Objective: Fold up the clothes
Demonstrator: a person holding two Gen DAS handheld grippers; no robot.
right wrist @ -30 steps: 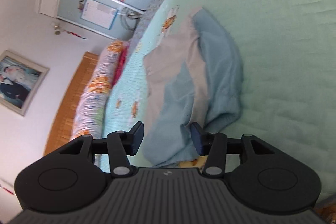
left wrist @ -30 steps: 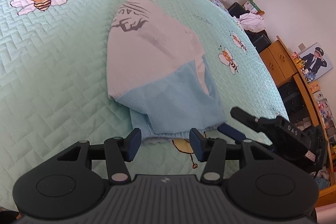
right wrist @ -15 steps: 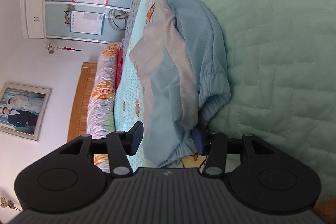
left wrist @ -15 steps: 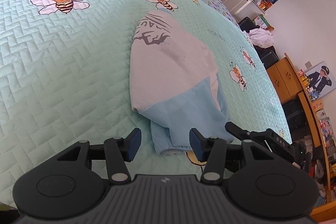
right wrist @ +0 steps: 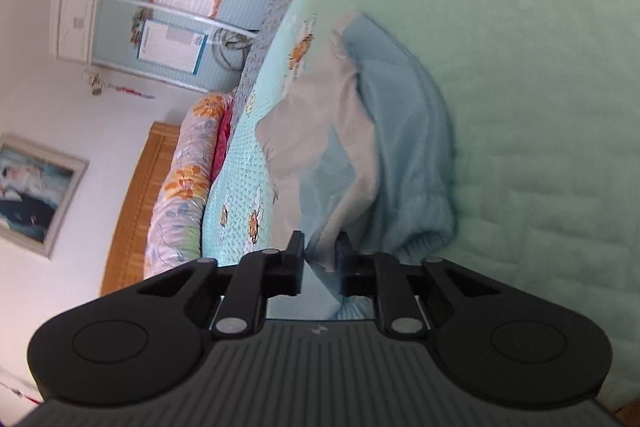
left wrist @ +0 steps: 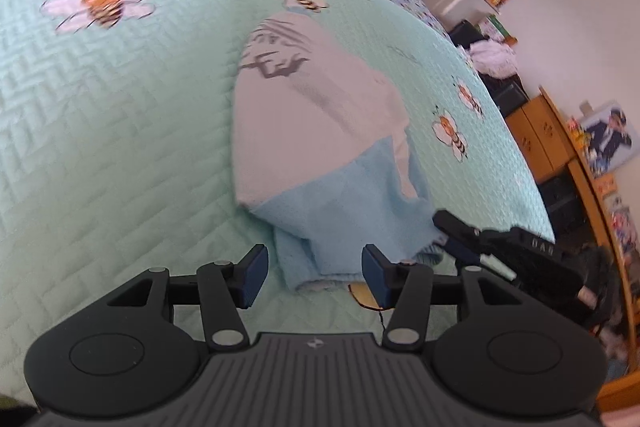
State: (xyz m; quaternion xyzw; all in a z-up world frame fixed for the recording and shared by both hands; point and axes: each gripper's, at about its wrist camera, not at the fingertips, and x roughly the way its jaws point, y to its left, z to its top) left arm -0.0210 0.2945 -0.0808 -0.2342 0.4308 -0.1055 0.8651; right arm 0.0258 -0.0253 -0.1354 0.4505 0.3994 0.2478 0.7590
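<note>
A white and light-blue garment (left wrist: 320, 131) lies partly folded on a bed covered with a mint-green quilted bedspread (left wrist: 120, 107) printed with cartoon bees. The white part, with a dark printed design near its far end, lies over the light-blue mesh part, whose gathered hem points toward both cameras.

The left gripper (left wrist: 312, 273) hangs just above the near hem of the garment with its jaws about half apart; the blue pads stand on either side of the hem's edge and touch no fabric.

The right gripper (right wrist: 320, 259) has just been closing, and its jaws now stand narrow, pinching a fold of the light-blue fabric at the garment's near corner. In the left wrist view the same gripper (left wrist: 460, 239) comes in from the right, its tip at the right-hand corner of the blue hem.

Beyond the bed in the right wrist view are a rolled floral quilt (right wrist: 188, 171) beside a wooden headboard (right wrist: 136, 195), and a framed picture (right wrist: 36, 191) on the white wall. The left wrist view shows wooden cabinets (left wrist: 536, 135) along the far side of the room.
</note>
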